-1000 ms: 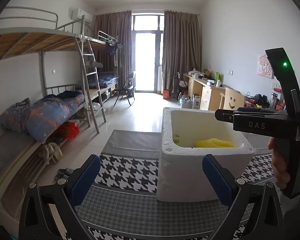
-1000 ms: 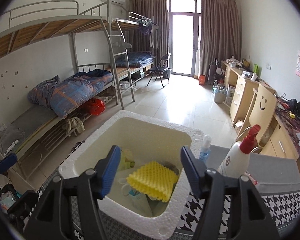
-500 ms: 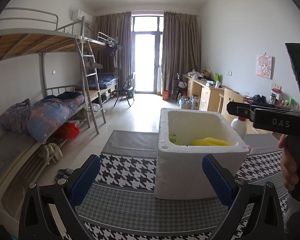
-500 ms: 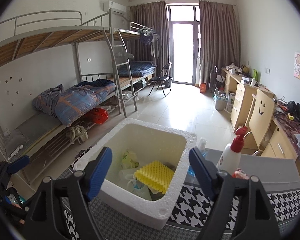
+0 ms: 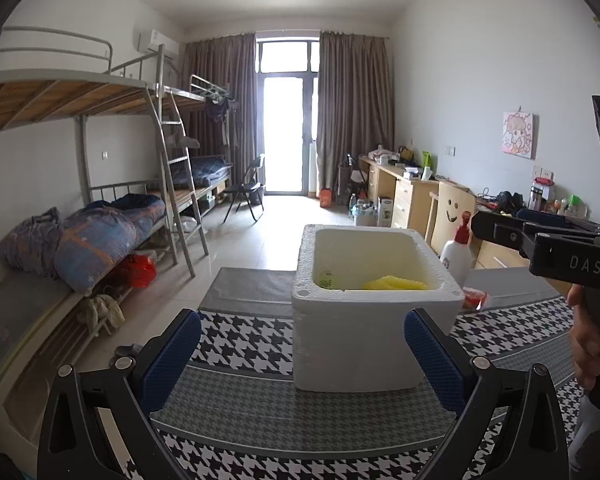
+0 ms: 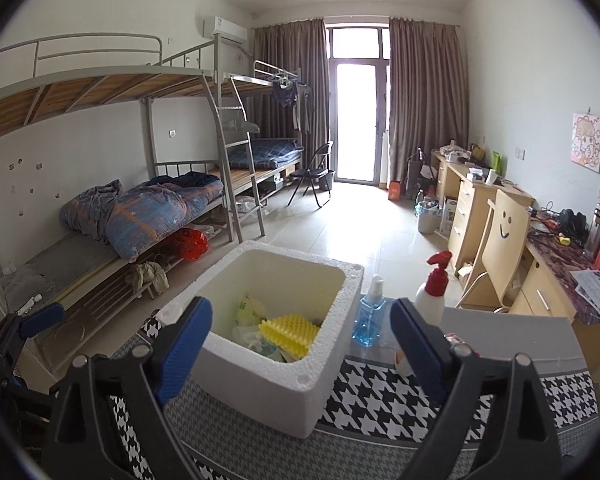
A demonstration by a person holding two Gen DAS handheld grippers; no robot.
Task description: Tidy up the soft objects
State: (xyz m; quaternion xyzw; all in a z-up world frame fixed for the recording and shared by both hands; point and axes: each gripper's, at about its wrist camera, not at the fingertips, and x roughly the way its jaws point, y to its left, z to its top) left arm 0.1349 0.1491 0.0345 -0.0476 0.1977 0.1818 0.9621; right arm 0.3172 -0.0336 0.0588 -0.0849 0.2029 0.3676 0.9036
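A white foam box (image 5: 364, 320) (image 6: 284, 360) stands on a houndstooth-patterned table (image 5: 260, 408). Inside it lie a yellow foam net sleeve (image 6: 288, 330) (image 5: 394, 283), a green-printed packet (image 6: 249, 309) and pale plastic bags (image 6: 256, 340). My left gripper (image 5: 302, 360) is open and empty, in front of the box. My right gripper (image 6: 302, 342) is open and empty, above the box's near side; it also shows at the right of the left wrist view (image 5: 548, 244).
A white spray bottle with a red trigger (image 6: 430, 292) (image 5: 456, 252) and a blue liquid bottle (image 6: 369, 314) stand right of the box. A small red packet (image 5: 474, 298) lies by the box. Bunk beds (image 6: 140, 208) are left, desks and a chair (image 6: 500, 240) right.
Both grippers have pulled back from the box, the right one rising up and away from inside it. The yellow sleeve stays in the box. Bottles have come into view.
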